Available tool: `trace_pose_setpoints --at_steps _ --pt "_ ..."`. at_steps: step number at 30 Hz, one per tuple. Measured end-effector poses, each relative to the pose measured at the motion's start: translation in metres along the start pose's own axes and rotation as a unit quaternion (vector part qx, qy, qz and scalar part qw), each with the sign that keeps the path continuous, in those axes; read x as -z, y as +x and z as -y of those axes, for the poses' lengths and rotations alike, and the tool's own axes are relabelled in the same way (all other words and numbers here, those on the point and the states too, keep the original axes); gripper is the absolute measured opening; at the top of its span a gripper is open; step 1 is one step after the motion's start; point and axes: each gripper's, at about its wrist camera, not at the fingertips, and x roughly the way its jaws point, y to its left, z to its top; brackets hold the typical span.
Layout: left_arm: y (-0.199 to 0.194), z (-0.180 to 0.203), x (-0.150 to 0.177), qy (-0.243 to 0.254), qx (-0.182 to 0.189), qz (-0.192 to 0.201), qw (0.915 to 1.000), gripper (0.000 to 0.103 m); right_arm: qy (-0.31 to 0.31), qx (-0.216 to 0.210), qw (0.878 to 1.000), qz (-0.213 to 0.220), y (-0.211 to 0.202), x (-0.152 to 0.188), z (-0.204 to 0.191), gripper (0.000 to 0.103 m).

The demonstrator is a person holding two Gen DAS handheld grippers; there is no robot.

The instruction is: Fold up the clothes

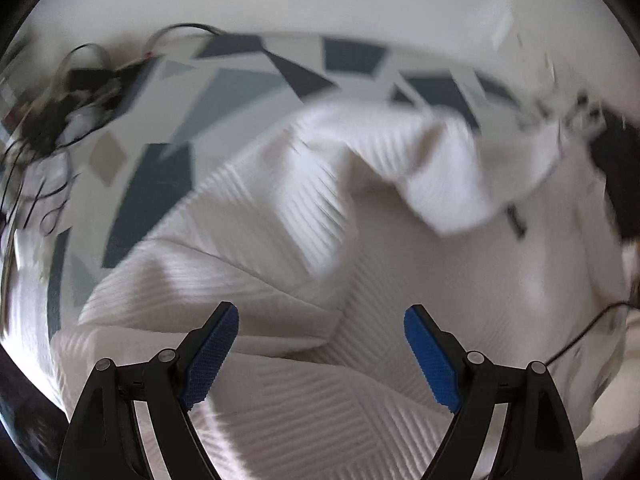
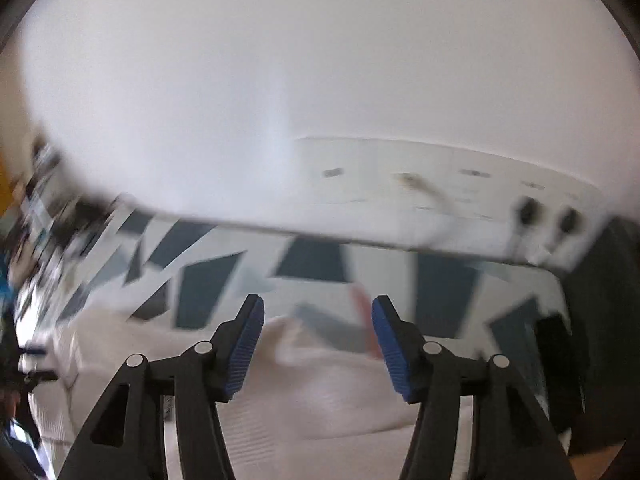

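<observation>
Left gripper point(image 1: 321, 316): the two blue-padded fingers point(image 1: 212, 356) stand wide apart with nothing between them, poised over a white ribbed garment point(image 1: 280, 240) that fills the field from 6 o'clock to the centre. The garment lies rumpled on a surface covered by a geometric-patterned cloth point(image 1: 160, 184) of dark blue, grey and white shapes; one loose fold point(image 1: 432, 160) of the garment rises toward 1 o'clock and is smeared by motion blur. A tangle of dark cables point(image 1: 60, 120) sits at 10 o'clock beyond the patterned cloth, and a pale wall point(image 1: 320, 0) closes the field at 12 o'clock. Right gripper point(image 2: 318, 306): the fingers point(image 2: 244, 352) are likewise parted and empty, with the same white garment point(image 2: 320, 400) below them from 6 o'clock toward 8 o'clock. Beyond the fingertips the patterned cloth point(image 2: 312, 264) extends toward 12 o'clock and meets a white panel point(image 2: 440, 200) with two dark knobs point(image 2: 548, 216) at 2 o'clock. The whole right view is heavily blurred, so finer detail cannot be told.
</observation>
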Motion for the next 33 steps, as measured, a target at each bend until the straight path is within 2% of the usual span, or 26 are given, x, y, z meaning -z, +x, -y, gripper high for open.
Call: trace_pose_setpoints --at_steps 2,4,6,7,9,12,14,17,22,23,24,27,33 --pt "0.016 0.009 -0.008 0.027 -0.015 -0.014 0.9994 0.085 -0.013 -0.018 1.0 -0.021 0.011 0.008 -0.02 0.059" --pt "0.029 0.009 -0.014 0.03 -0.021 -0.027 0.999 0.077 -0.014 -0.021 0.999 -0.046 0.022 0.019 -0.032 0.059" --pt "0.032 0.0 -0.021 0.016 -0.025 -0.028 0.9992 0.046 -0.012 -0.02 0.998 -0.065 0.029 0.028 -0.039 0.059" --pt "0.032 -0.006 -0.025 0.009 -0.026 -0.026 0.9993 0.043 -0.01 -0.024 0.997 -0.074 0.032 0.034 -0.041 0.059" --pt "0.029 -0.019 -0.033 -0.005 -0.004 -0.019 0.9998 0.03 -0.005 -0.019 0.996 -0.089 0.036 0.047 -0.041 0.059" --pt "0.017 -0.035 -0.045 -0.026 0.037 -0.016 0.9989 0.022 -0.006 -0.003 0.993 -0.116 0.041 0.062 -0.045 0.059" --pt "0.006 -0.044 -0.055 -0.032 0.059 -0.012 0.9977 0.019 -0.015 0.006 0.991 -0.131 0.047 0.069 -0.049 0.059" --pt "0.003 -0.053 -0.066 -0.012 0.065 -0.019 0.9976 0.019 -0.02 0.011 0.989 -0.146 0.057 0.077 -0.056 0.059" --pt "0.013 -0.031 -0.067 0.055 0.041 -0.02 0.9974 0.019 -0.008 0.013 0.987 -0.16 0.073 0.086 -0.071 0.059" --pt "0.015 -0.029 -0.066 0.065 0.04 -0.015 0.9969 0.015 -0.006 0.013 0.987 -0.162 0.074 0.086 -0.072 0.059" --pt "0.015 -0.029 -0.066 0.072 0.04 -0.008 0.9966 0.009 -0.004 0.014 0.987 -0.163 0.076 0.087 -0.074 0.059" --pt "0.001 -0.041 -0.074 0.066 0.036 0.029 0.9968 0.006 -0.006 0.023 0.985 -0.169 0.081 0.086 -0.074 0.059" --pt "-0.038 -0.095 -0.144 0.011 -0.007 0.113 0.9935 0.006 -0.002 0.032 0.985 -0.167 0.098 0.067 -0.072 0.059"
